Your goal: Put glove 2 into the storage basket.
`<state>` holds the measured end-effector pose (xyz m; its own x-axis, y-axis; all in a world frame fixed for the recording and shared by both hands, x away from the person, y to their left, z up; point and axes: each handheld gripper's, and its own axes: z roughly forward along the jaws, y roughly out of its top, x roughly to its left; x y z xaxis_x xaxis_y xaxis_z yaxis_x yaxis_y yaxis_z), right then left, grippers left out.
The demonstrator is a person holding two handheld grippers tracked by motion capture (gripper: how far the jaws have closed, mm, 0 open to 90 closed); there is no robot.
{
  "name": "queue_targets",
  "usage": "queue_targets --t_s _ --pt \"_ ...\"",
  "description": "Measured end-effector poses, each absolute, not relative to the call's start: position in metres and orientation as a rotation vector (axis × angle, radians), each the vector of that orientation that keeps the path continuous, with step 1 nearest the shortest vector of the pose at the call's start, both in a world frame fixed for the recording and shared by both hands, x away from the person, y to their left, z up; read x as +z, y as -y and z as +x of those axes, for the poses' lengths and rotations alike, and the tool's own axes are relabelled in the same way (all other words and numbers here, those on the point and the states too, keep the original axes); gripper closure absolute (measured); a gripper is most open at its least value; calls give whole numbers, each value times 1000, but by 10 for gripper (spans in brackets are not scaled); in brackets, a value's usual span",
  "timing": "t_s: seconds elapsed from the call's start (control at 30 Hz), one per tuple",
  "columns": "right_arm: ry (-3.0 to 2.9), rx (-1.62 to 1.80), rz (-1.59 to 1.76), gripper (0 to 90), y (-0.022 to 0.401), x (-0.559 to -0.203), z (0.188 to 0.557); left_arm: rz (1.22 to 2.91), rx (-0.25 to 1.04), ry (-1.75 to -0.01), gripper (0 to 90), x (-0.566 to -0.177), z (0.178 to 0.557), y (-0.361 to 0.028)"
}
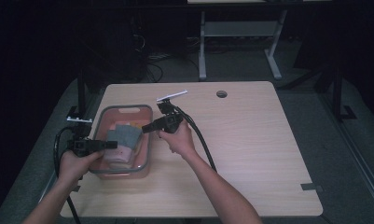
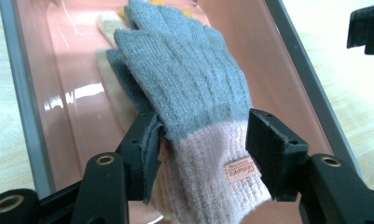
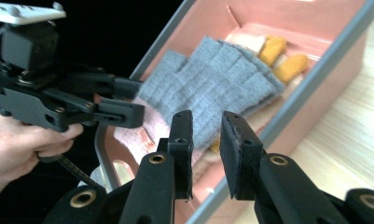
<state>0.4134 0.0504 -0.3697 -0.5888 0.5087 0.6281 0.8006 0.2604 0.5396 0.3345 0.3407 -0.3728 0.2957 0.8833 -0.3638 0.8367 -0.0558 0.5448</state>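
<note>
Grey glove (image 2: pixel 184 79) flat in bin (image 2: pixel 26 116), fingertips away from left gripper (image 2: pixel 201 154).

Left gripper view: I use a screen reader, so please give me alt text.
A grey knit glove with a pale pink cuff lies in a pink bin, its cuff between the left gripper's open black jaws. Cream glove fingers peek out beneath.

Dim, dark-edged high view; bright, sharp gripper views, glare on bin (image 2: pixel 77 93) floor.
</note>
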Motion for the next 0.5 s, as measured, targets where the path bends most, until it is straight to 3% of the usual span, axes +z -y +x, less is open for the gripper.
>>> queue_targets --t_s 0.5 --pt "2182 -1274 -1239 732 -26 -372 411 1860 102 -1491 423 -358 337 -332"
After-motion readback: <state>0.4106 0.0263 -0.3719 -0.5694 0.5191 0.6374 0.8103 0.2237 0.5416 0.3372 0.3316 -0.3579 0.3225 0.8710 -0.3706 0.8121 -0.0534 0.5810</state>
